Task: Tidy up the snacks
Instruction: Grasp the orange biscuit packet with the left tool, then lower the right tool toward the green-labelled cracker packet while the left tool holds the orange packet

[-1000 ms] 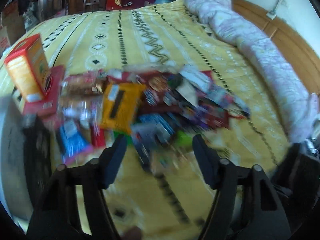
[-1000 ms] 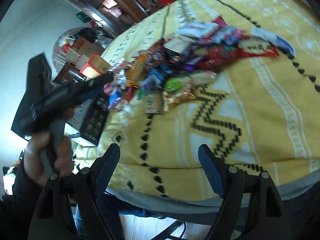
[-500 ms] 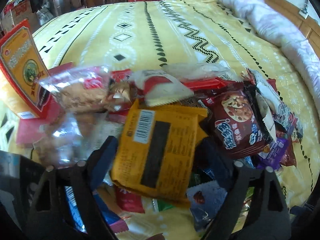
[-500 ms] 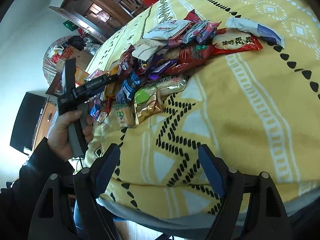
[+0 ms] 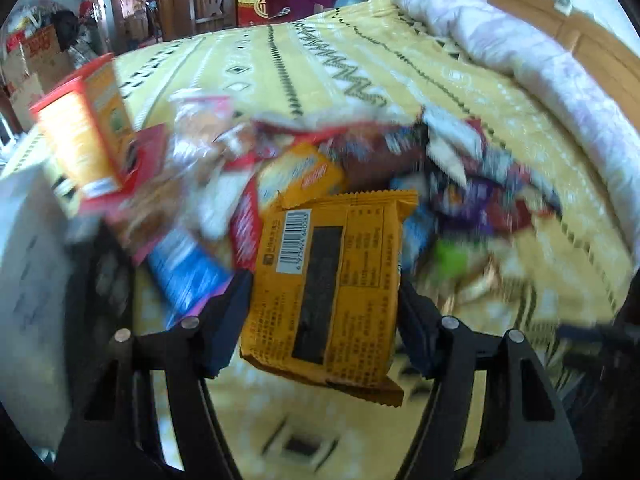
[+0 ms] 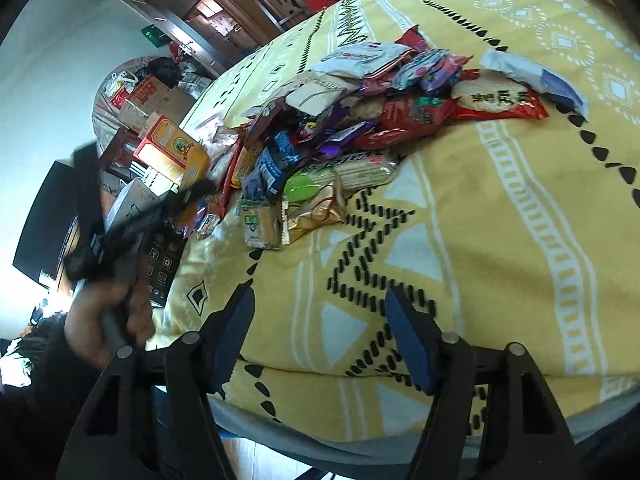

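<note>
Yellow patterned bedspread [image 6: 500,208] fills both views, with a pile of snacks [image 6: 360,120] heaped toward its left edge.

Between the left gripper [image 5: 324,300] fingers sits an orange packet [image 5: 332,280], barcode side up. The jaws are closing on it, both pads lying against its long edges, and its near end hangs clear of the cover, so it looks pinched and lifted. I judge it light and soft: crinkly film that may slip or buckle and contents that could crush, so a moderate squeeze across the middle of its width suits it best. Beyond it the pile is blurred; a blue packet [image 5: 188,268] lies just left, and an orange-red box [image 5: 84,136] stands at the far left.

The right gripper [image 6: 320,332] has nothing between its fingers. They stand spread and are closing over bare bedspread, well apart from the pile, which lies farther off to the left. A hand [image 6: 108,316] on the left gripper's handle shows at the left edge.
</note>
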Available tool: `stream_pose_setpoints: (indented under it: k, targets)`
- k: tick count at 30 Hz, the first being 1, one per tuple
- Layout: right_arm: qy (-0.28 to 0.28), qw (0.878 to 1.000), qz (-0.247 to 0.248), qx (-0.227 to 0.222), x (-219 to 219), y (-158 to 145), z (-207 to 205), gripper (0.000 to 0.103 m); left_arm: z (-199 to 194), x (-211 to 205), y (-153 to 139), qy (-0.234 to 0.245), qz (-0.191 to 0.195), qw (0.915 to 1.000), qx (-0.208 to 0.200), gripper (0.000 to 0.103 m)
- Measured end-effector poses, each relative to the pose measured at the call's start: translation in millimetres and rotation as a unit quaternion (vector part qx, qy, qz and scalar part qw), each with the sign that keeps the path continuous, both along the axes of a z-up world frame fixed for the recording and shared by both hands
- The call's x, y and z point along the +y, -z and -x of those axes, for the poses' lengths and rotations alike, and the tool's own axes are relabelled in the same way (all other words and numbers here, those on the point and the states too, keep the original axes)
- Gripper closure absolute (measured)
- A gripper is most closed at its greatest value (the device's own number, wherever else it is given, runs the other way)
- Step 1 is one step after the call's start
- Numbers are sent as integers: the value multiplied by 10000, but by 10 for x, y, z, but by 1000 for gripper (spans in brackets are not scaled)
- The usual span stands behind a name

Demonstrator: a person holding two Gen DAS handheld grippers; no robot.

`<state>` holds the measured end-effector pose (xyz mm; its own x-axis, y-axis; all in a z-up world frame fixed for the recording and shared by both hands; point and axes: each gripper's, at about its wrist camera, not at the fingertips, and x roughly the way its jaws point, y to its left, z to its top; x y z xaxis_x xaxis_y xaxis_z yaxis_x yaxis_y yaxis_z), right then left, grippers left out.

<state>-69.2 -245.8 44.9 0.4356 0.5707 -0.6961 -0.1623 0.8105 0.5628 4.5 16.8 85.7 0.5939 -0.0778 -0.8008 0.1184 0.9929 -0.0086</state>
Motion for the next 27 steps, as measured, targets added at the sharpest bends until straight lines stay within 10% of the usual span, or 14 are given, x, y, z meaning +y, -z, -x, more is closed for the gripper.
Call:
stream_pose_setpoints:
  k: [16, 27]
  targets:
    - [-563, 9955, 660, -371, 1350, 241, -743, 51, 436, 110, 72, -461, -259, 9983, -246, 34]
    - [-997, 9882, 1056, -487, 963, -37, -321, 61, 437, 29, 363, 240, -21, 9994, 257, 34]
